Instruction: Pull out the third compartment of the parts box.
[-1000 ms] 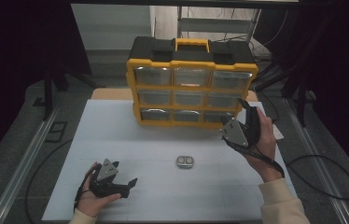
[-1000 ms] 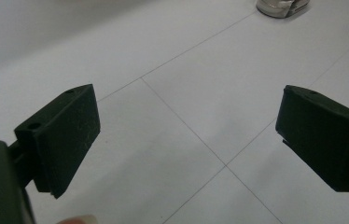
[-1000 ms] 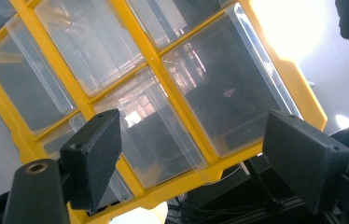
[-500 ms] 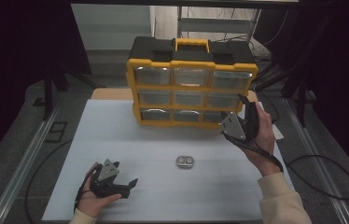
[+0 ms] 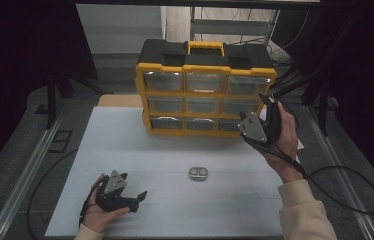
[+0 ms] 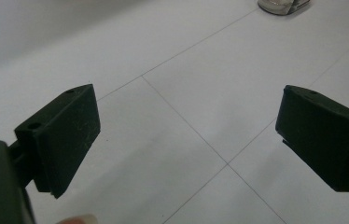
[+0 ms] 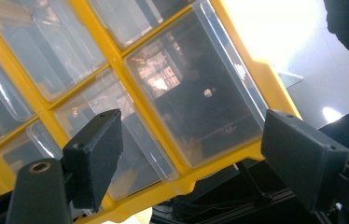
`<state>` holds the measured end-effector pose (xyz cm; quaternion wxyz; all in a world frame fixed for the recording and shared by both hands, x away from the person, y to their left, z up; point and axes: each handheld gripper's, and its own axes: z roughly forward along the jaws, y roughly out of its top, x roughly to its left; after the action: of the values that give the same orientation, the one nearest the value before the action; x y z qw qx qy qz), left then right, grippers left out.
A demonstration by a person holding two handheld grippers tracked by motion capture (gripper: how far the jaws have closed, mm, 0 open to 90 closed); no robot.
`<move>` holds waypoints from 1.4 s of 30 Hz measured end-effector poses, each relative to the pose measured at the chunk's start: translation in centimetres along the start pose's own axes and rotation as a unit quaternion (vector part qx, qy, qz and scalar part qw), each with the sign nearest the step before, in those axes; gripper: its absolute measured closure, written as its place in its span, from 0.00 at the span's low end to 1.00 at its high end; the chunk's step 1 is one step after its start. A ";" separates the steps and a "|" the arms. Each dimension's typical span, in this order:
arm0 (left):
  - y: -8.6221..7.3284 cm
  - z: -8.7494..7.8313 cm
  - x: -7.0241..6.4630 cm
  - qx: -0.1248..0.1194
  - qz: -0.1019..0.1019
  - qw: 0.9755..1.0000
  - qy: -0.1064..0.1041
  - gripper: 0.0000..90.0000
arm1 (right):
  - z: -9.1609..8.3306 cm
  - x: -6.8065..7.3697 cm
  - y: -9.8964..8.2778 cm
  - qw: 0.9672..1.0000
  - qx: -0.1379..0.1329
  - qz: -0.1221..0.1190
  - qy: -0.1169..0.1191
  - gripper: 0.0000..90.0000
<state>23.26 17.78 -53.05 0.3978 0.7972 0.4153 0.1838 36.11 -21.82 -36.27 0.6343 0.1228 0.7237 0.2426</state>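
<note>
The yellow organizer (image 5: 202, 97) is stood upright, drawer fronts facing the person, long axis crosswise; beside its right edge the right gripper (image 5: 261, 117) is held released, nothing grasped.

Yellow-framed organizer (image 5: 205, 95), clear drawers (image 5: 202, 82)

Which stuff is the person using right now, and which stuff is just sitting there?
In use:
- yellow and black plastic drawer organiser
- right gripper, open, at its right-hand drawers

Just lying about:
- small silver metal tin
- left gripper, open, resting on the white table
</note>
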 end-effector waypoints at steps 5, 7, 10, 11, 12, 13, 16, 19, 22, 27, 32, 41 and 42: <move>0.0 0.0 0.0 0.001 0.001 1.000 -0.001 0.08 | 0.2 -0.1 0.2 1.000 -0.003 0.009 0.001 0.24; 0.0 -0.1 0.1 0.000 0.000 1.000 0.000 0.08 | 0.3 -0.1 0.2 1.000 -0.002 0.007 0.001 0.24; 0.0 -0.2 0.2 -0.001 0.000 1.000 0.000 0.08 | 0.6 -0.1 0.1 1.000 0.002 0.005 0.002 0.24; 0.0 -0.2 0.2 -0.001 -0.001 1.000 0.000 0.08 | 0.7 -0.1 0.1 1.000 0.004 0.005 0.002 0.24; 0.0 -0.2 0.2 -0.002 -0.002 1.000 0.000 0.08 | 0.7 -0.2 0.1 1.000 0.005 0.005 0.002 0.24; -0.1 -0.2 0.2 -0.003 -0.003 1.000 0.000 0.08 | 0.8 -0.2 0.1 1.000 0.006 0.005 0.003 0.24; 0.0 -0.3 0.2 -0.004 -0.004 1.000 0.000 0.08 | 0.9 -0.3 0.1 1.000 0.009 -0.001 0.001 0.24; 0.0 -0.3 0.3 -0.003 -0.003 1.000 0.000 0.08 | 1.0 -0.6 0.1 1.000 0.010 0.000 0.000 0.24; 0.0 -0.3 0.2 -0.004 -0.004 1.000 0.000 0.08 | 1.2 -0.7 0.1 1.000 0.010 -0.001 0.000 0.24; -0.1 -0.4 0.3 -0.004 -0.004 1.000 0.000 0.08 | 1.6 -0.7 0.2 1.000 0.012 0.001 0.000 0.24; -0.1 -0.4 0.3 -0.004 -0.004 1.000 0.000 0.08 | 2.0 -0.7 0.5 1.000 0.008 0.000 0.001 0.24; -0.2 -0.4 0.4 -0.003 -0.005 1.000 -0.003 0.08 | 2.7 -1.1 0.9 1.000 0.006 -0.007 0.000 0.24; -0.2 -0.4 0.3 -0.003 -0.004 1.000 -0.003 0.08 | 2.7 -1.1 0.9 1.000 0.005 -0.008 -0.001 0.24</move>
<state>23.11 18.33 -52.91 0.4021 0.7949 0.4170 0.1804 38.83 -21.03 -35.02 0.6364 0.1209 0.7251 0.2335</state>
